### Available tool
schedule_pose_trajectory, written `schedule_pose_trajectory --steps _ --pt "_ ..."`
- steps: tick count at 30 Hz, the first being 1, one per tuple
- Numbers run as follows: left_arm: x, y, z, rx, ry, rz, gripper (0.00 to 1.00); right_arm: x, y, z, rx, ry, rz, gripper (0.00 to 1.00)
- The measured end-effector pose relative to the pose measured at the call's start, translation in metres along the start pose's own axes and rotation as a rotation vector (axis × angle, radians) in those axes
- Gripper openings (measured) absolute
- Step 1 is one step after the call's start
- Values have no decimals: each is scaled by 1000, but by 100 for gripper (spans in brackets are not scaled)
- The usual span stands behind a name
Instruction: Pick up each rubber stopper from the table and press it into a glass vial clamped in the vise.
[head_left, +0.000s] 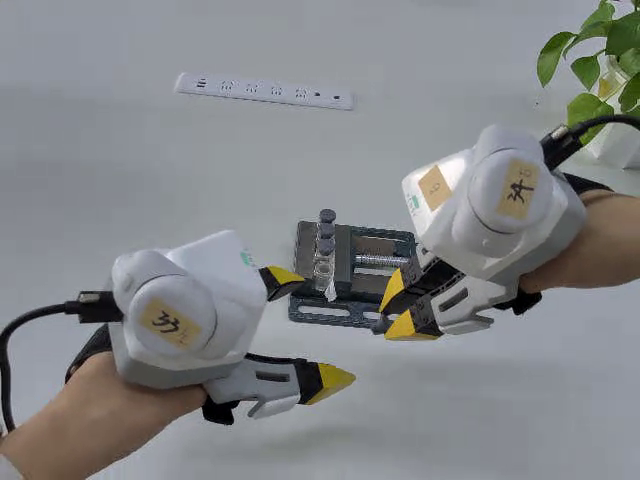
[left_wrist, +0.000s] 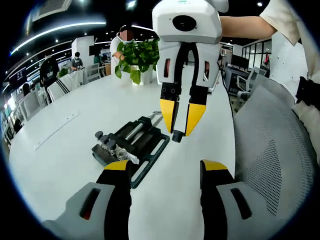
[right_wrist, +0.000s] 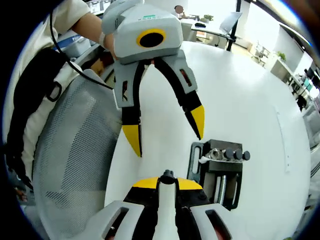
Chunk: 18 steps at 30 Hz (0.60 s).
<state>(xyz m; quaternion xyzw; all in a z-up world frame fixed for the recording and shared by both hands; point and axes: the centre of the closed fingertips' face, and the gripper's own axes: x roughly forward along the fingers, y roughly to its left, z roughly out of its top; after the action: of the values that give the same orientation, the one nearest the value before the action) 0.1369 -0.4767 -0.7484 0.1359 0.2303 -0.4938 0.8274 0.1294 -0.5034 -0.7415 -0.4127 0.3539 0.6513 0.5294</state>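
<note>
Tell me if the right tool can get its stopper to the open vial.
Probably yes: the right tool holds the stopper beside the vise, the open vial is uncovered, and the left tool sits beside it, not over it.

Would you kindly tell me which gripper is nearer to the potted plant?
Right. The right gripper, holding a stopper, is on the side of the vise toward the plant; the left gripper is on the opposite side, farther away.

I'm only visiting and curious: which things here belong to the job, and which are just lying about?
Part of the job: vise; glass vials clamped in it; rubber stopper gripped by the right gripper; left gripper, open.
Lying about: power strip; potted plant; mesh chair.
</note>
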Motion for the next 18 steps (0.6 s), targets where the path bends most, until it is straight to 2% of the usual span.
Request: schedule_pose_trajectory --steps 4,8,15,18 --pt "6 -9 9 9 -20 -37 42 -2 2 3 -21 20 13 6" --pt "10 -14 15 23 -31 -52 30 -2 5 4 -35 44 29 6" --pt "14 -19 21 58 -39 -76 18 -1 7 5 -34 68 47 6" --pt "16 -20 20 78 -28 -79 16 -1 8 5 -37 71 54 6"
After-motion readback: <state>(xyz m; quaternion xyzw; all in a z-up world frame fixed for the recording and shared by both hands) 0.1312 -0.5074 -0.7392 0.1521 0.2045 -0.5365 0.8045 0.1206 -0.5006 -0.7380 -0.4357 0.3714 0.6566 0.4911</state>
